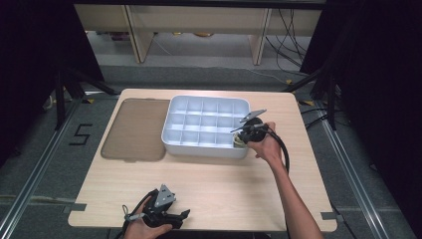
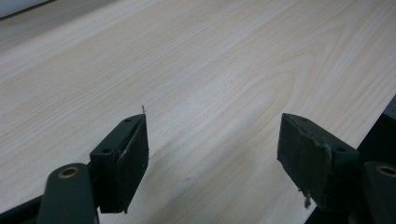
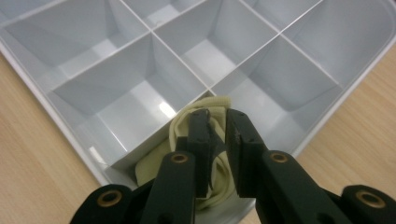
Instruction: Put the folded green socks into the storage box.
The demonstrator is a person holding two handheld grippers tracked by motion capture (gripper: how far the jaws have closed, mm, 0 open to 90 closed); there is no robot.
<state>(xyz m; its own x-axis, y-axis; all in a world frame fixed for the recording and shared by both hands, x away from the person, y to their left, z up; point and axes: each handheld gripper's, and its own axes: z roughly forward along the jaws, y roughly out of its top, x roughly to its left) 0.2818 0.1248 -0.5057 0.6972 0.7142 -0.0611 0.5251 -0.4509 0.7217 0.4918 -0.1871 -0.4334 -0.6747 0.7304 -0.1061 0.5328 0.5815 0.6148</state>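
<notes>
Right gripper view puts a pale yellow cloth (image 3: 219,140) bunched in a corner compartment of the white divided tray (image 3: 28,65), and your right gripper (image 3: 218,122) has its jaws nearly together, pinching a fold of that cloth between them. The cloth lies against the divider walls, with the tray's outer rim just beside it. From the high view, that compartment is the near right corner of the tray (image 1: 171,130), and your right gripper (image 1: 241,139) dips into it from the right side, your right hand (image 1: 263,144) wrapped around its body with the cable looping past your wrist. The other compartments you can see hold nothing. Just left of the tray, a flat brown translucent lid (image 1: 134,130) lies on the wooden table (image 1: 224,189).

Your left gripper (image 1: 174,216) rests at the near edge of the table, well apart from the tray, held in your left hand (image 1: 144,230). In the left gripper view its jaws stand spread wide over bare wood (image 2: 215,84), gripping nothing.
</notes>
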